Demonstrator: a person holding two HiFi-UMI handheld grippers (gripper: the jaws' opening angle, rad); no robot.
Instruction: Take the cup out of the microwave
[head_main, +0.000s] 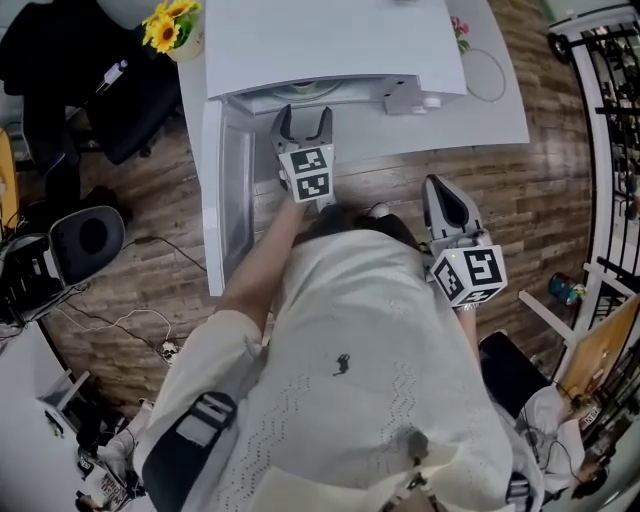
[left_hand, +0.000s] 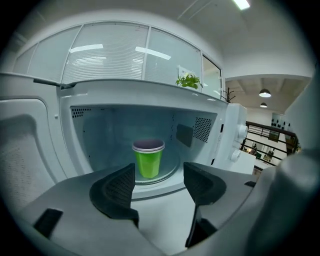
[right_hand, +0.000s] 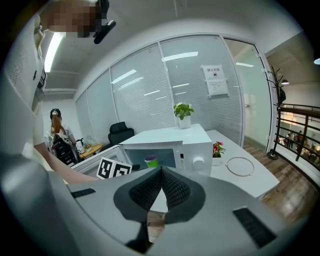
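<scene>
A: Jaw status?
B: Left gripper: jaws spread, nothing between them. It sits at the opening of the microwave, beside the swung-open door. Right gripper: jaws pressed together, empty, held well back from the microwave on its control-knob side.
A: Cup?
B: Green cup, pale rim, upright on the turntable, about mid-cavity in the microwave. Nothing touches it, and there's clear space between it and the left jaws.
A: Line-up?
B: The cup is straight ahead of the left jaws, deeper into the microwave and a touch left of the gap's centreline. Its long axis is vertical and the jaws spread side to side, so they'd close across the wall, not the rim. The gap looks wider than the cup, but that's only my read.
A: Which hand?
B: Left, clearly nearer. The right only sees the cup from afar through the microwave opening.
A: Next move?
B: I'd push straight in, nudge left to centre, then close at mid-height. The cup looks light, so it could tip if bumped or crush if pinched hard.
A: Beyond that?
B: The counter carries the microwave. A small flower pot stands just beside the microwave's knob side, and a ring lies a bit further out.
</scene>
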